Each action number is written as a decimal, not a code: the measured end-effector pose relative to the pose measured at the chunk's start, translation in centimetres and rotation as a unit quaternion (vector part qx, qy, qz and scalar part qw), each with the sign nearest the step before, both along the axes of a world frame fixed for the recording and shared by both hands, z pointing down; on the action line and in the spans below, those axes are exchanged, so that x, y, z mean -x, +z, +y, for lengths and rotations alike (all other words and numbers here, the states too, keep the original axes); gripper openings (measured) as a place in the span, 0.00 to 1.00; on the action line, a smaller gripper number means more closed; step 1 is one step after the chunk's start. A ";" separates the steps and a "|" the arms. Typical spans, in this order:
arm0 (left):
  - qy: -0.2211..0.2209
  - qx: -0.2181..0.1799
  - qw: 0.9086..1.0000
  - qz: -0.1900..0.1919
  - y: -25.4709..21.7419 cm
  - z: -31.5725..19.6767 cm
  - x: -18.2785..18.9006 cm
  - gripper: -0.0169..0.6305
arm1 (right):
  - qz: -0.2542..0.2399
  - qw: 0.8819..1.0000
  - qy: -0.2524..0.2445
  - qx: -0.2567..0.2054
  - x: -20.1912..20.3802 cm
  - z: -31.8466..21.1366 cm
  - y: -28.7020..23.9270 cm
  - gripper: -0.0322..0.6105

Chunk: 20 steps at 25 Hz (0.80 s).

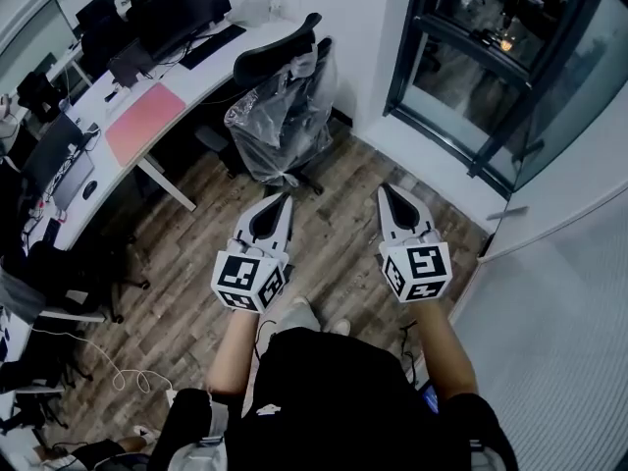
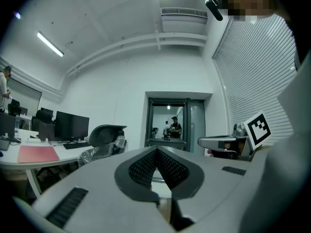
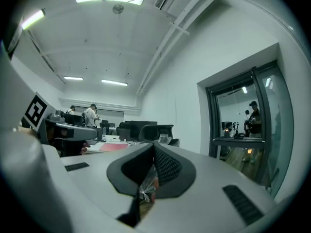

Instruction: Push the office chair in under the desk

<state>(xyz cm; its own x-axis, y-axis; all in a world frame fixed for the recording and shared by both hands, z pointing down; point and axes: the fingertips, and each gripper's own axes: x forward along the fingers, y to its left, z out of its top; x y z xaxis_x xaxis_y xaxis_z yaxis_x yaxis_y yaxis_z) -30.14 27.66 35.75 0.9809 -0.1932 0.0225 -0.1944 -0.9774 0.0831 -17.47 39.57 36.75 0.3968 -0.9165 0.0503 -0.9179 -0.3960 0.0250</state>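
The black office chair point(image 1: 283, 101), its back wrapped in clear plastic, stands on the wood floor just out from the curved white desk point(image 1: 211, 72), its seat turned toward the desk. Both grippers are held level, side by side, a short way from the chair's back and apart from it. My left gripper point(image 1: 286, 197) is shut with nothing between its jaws, and so is my right gripper point(image 1: 385, 190). In the left gripper view the chair point(image 2: 104, 136) shows left of the shut tips point(image 2: 156, 149). In the right gripper view its headrest point(image 3: 156, 129) sits just above the tips point(image 3: 154, 146).
Monitors point(image 1: 186, 6), a keyboard and a pink mat point(image 1: 145, 121) lie on the desk. A dark-framed glass door point(image 1: 491, 67) stands to the right, with people behind it. More chairs point(image 1: 59, 273) and loose cables point(image 1: 118, 373) occupy the floor at left. A wall with blinds point(image 1: 559, 341) runs along my right.
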 end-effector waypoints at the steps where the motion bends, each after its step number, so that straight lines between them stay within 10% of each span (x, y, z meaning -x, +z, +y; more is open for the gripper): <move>1: 0.000 -0.001 1.000 0.000 0.0 0.0 -0.2 0.05 | 0.001 1.000 -0.001 0.001 -0.1 0.0 0.1 0.09; 20: -0.006 -0.001 1.000 0.006 0.6 -7.0 -9.6 0.05 | 0.016 1.000 -0.003 0.023 -8.9 -6.2 1.5 0.09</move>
